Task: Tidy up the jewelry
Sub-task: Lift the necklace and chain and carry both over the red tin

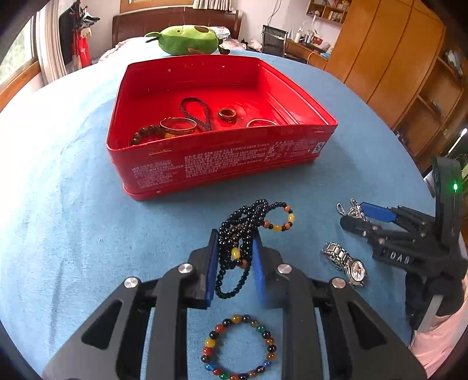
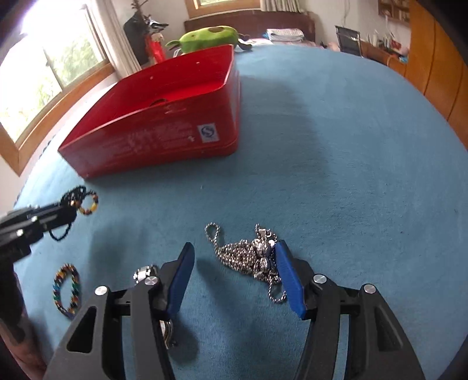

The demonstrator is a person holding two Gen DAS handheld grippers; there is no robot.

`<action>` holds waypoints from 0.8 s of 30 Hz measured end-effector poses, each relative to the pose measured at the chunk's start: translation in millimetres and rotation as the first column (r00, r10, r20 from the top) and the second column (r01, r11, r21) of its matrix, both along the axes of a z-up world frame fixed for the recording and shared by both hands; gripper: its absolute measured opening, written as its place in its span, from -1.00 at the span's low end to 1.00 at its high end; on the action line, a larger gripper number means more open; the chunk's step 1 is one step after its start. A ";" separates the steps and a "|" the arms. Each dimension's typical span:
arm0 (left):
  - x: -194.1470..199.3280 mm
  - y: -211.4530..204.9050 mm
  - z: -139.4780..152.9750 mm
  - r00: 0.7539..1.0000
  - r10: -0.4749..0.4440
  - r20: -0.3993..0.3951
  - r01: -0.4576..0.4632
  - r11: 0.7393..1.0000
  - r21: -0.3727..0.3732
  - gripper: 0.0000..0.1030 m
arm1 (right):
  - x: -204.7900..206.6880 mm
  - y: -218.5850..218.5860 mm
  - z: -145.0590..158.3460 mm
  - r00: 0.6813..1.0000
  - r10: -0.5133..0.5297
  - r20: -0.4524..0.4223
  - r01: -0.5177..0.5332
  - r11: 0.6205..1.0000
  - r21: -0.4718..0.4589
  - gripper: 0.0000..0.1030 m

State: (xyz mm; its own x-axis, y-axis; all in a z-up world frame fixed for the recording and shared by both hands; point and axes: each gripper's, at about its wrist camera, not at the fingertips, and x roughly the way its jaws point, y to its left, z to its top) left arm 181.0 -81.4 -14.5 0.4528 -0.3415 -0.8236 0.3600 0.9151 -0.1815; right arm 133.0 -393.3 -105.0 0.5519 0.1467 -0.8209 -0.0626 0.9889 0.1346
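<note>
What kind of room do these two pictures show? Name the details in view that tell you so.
Most likely a home bedroom. A dark wooden headboard stands at the back behind a green plush toy, wooden wardrobes line the right side, and a cluttered desk sits beside them.

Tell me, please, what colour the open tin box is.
Red box, with white print; the left wrist view shows it best.

You see a red tin (image 1: 222, 163) with white print, black beads (image 1: 242, 233), and a blue cloth (image 1: 73, 204).
</note>
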 end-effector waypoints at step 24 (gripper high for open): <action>-1.2 5.3 4.4 0.999 0.040 -0.003 -0.040 0.999 -0.014 -0.61 | -13.9 -30.2 29.9 0.997 0.003 0.079 -0.022 0.969 0.247 -0.74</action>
